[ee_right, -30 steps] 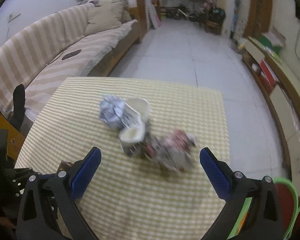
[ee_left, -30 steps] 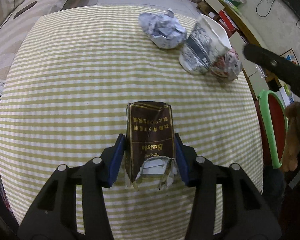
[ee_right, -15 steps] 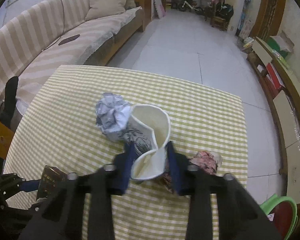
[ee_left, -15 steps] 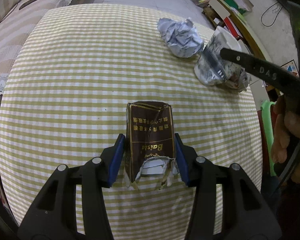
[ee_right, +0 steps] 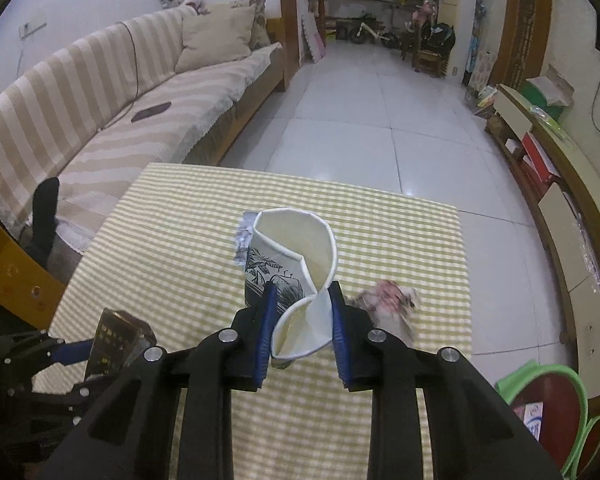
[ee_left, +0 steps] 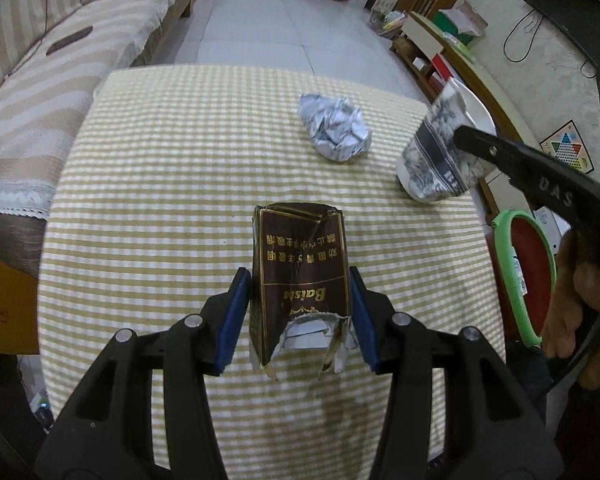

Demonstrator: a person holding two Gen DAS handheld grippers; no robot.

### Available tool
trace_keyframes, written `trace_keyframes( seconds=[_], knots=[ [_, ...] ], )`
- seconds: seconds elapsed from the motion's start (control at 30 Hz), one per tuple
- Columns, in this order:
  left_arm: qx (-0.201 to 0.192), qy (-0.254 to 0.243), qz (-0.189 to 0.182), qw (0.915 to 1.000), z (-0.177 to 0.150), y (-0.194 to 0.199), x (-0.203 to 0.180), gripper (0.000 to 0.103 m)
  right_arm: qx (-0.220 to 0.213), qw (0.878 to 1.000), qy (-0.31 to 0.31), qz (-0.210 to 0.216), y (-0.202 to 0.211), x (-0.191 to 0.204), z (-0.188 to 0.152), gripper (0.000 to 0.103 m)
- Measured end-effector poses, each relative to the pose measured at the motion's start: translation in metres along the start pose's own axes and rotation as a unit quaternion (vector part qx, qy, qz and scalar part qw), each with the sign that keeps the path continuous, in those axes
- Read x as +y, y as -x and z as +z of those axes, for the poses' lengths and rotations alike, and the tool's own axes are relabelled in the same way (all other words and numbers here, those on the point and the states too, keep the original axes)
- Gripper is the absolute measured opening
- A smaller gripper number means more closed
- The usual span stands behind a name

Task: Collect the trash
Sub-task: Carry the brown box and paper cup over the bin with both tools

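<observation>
My left gripper is shut on a torn brown cigarette pack and holds it above the checked tablecloth. My right gripper is shut on a crushed white paper cup with a dark print, lifted off the table; the cup also shows in the left wrist view. A crumpled white-and-blue paper ball lies on the far part of the table. A crumpled pink-and-white wrapper lies on the table right of the cup.
A bin with a green rim and red inside stands off the table's right edge; it also shows in the right wrist view. A striped sofa runs along the left. Low shelves line the right wall.
My right gripper went from wide open to shut on the paper cup and lifted it. The left gripper kept holding the cigarette pack while its view tilted up.
</observation>
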State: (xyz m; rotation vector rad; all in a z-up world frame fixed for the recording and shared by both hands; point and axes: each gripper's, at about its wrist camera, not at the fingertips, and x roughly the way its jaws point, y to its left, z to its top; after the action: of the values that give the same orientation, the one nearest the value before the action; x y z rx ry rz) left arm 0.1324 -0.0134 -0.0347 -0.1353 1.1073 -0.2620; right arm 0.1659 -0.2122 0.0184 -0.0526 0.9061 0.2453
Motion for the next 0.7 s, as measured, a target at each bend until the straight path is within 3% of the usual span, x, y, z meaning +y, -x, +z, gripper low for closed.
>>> trace_keyframes(
  seconds=[0.4, 0.7],
  knots=[
    [-0.038, -0.037, -0.013, 0.9985, -0.009, 0.051, -0.05, 0.046, -0.026, 0.999, -0.033, -0.017, 0.077, -0.013, -0.028, 0.025],
    [-0.042, -0.069, -0.027, 0.9964, -0.014, 0.061, -0.087, 0.046, -0.043, 0.996, -0.07, -0.044, 0.122, -0.046, -0.052, 0.025]
  ],
)
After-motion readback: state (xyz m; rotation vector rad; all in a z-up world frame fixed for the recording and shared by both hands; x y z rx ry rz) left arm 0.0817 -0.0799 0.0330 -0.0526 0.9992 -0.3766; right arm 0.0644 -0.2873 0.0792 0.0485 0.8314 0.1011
